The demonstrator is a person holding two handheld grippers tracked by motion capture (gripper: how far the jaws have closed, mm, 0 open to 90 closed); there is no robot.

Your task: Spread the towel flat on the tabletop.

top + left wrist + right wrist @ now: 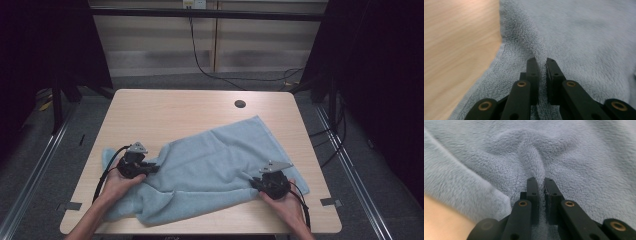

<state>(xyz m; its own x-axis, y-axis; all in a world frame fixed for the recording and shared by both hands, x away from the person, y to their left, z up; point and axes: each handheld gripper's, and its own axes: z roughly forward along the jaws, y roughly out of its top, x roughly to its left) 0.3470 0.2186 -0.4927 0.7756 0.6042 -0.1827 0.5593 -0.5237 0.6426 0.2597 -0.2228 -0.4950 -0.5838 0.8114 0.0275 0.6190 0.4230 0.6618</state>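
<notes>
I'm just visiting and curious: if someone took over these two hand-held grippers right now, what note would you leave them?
Left gripper: shut on a pinched ridge of the light blue terry towel, near its left side.
Right gripper: shut on a fold near the towel's front right edge.
Towel: rumpled, lying across the light wooden table.
Done: both grips taken.
Left: probably lift and spread or fold it.

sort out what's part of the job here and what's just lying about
In the job:
- light blue towel, rumpled on the table
- left gripper, fingers pinching a fold of the towel
- right gripper, fingers pinching another fold

Lying about:
- wooden table, merely bearing the towel
- round hole in the tabletop
- black cable on the floor behind
</notes>
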